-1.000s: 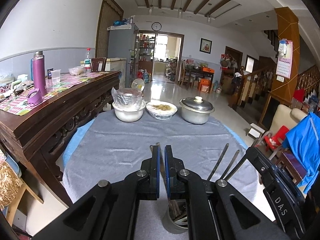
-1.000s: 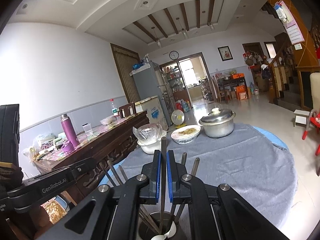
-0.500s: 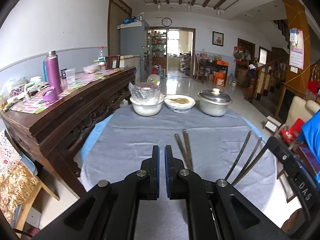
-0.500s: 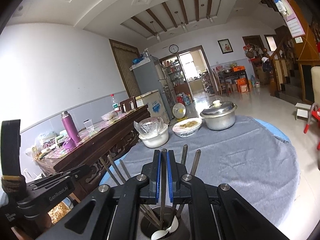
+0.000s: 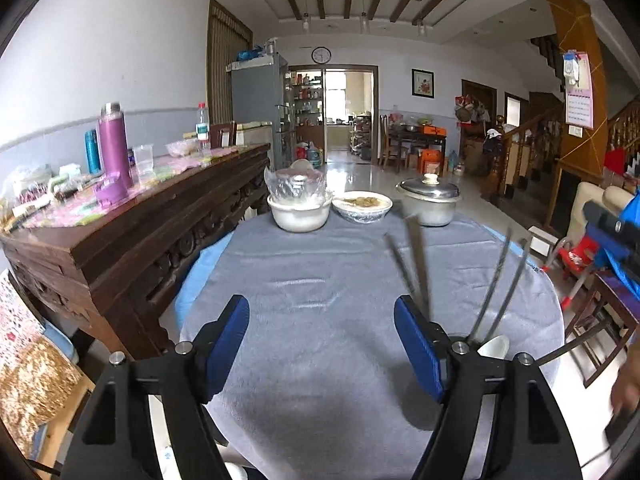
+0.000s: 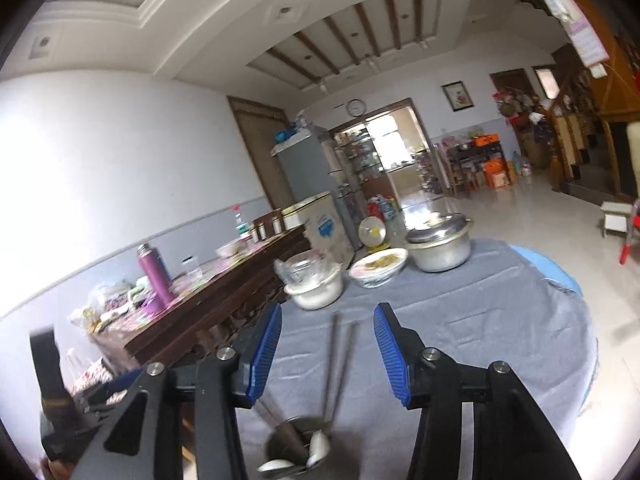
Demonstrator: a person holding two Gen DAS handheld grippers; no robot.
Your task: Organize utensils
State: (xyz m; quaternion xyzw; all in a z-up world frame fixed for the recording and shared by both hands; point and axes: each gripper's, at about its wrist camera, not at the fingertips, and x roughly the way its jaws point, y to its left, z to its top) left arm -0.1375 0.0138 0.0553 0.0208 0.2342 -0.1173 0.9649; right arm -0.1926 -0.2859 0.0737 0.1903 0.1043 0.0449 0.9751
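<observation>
Both grippers are open and empty above a round table under a grey cloth (image 5: 320,280). My left gripper (image 5: 322,344) has a metal utensil holder at its right finger; several chopsticks (image 5: 496,280) and a white spoon (image 5: 494,346) stick up out of it. In the right wrist view my right gripper (image 6: 327,354) is above the same holder (image 6: 296,446), whose chopsticks (image 6: 338,364) rise between the fingers, with white spoons (image 6: 318,446) in the cup. The left gripper's black body (image 6: 60,392) shows at the lower left.
At the table's far edge stand a white bowl with plastic wrap (image 5: 298,208), a dish of food (image 5: 362,206) and a lidded steel pot (image 5: 430,200). A dark wooden sideboard (image 5: 132,216) with a purple flask (image 5: 114,148) runs along the left. A person's hand (image 5: 626,380) is at the right edge.
Both grippers have opened from shut. The right one has let go of the chopstick it held, which now stands in the holder. The left gripper has shifted left, away from the holder.
</observation>
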